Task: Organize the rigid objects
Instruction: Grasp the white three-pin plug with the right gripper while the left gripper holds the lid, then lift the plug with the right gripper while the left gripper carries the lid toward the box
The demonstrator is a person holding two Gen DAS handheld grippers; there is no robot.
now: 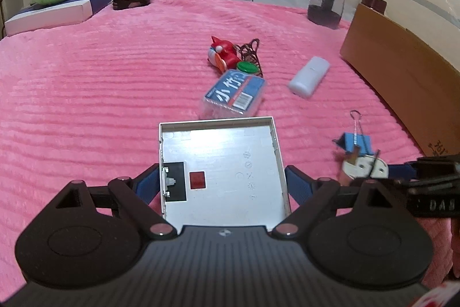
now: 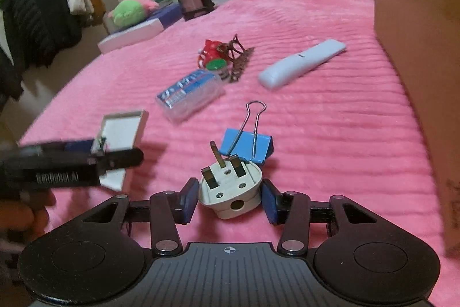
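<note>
The pink blanket (image 1: pixel 115 82) spreads under everything, and a cardboard box (image 2: pixel 417 62) stands along the right claw's right side. The left claw (image 1: pixel 222 183) stands wide, its blue pads on either side of a shallow white tray (image 1: pixel 227 163); the tray fills the gap, though whether the pads press on it cannot be told. The right claw (image 2: pixel 230 199) is narrowed on a white plug (image 2: pixel 233 189) that sits prongs-up between its pads. Just ahead of the plug lies a blue binder clip (image 2: pixel 247 146), touching it. Farther ahead and right lies a pale remote (image 2: pixel 299 65). Ahead and left lies a clear box with a blue label (image 2: pixel 189 95), then a green cap (image 2: pixel 216 64) and a red toy (image 2: pixel 211 49) close together.
</note>
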